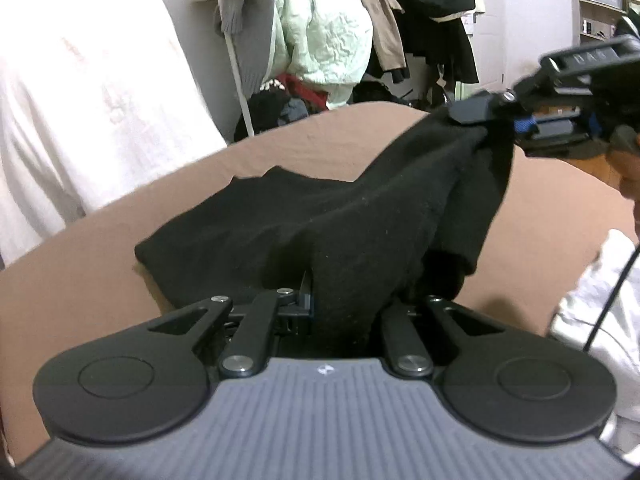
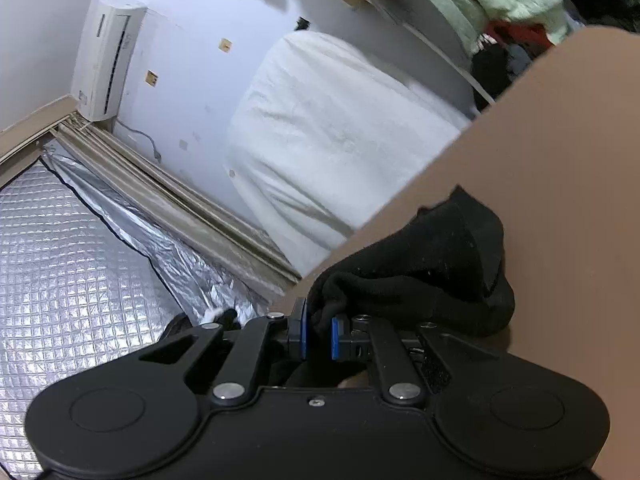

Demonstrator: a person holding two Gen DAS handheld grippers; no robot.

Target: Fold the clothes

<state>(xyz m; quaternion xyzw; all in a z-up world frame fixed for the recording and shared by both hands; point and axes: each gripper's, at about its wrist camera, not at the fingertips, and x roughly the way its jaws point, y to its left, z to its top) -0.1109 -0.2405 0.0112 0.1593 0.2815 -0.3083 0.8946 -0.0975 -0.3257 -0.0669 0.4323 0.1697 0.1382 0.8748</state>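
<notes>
1. Nearest my left gripper [image 1: 344, 308], black cloth fills the gap between the jaws; they are clamped on a bunch of the black garment [image 1: 320, 224], whose fabric hides the fingertips.
2. Between the blue pads [image 2: 303, 336] of my right gripper [image 2: 318, 338], a rolled edge of the same garment [image 2: 420, 264] is pinched, the jaws drawn nearly together on it.
3. From the left wrist view, my right gripper [image 1: 476, 110] appears at upper right, lifting one corner of the garment clear of the surface, so that a flap hangs loose beneath it.
4. Beyond both grippers, the rest of the garment lies bunched on the brown bed sheet [image 1: 100, 264], sagging between the two held points.
5. Past the far edge of the sheet stands a white mattress [image 1: 80, 100], leaning against the wall.
6. Farther back, a clothes rack [image 1: 320, 40] is crowded with a pale green quilted jacket [image 1: 328, 36], a grey knit and dark coats.
7. High on the far wall, in the right wrist view, hangs an air conditioner [image 2: 108, 56], beside a silver foil sheet [image 2: 60, 248].
</notes>
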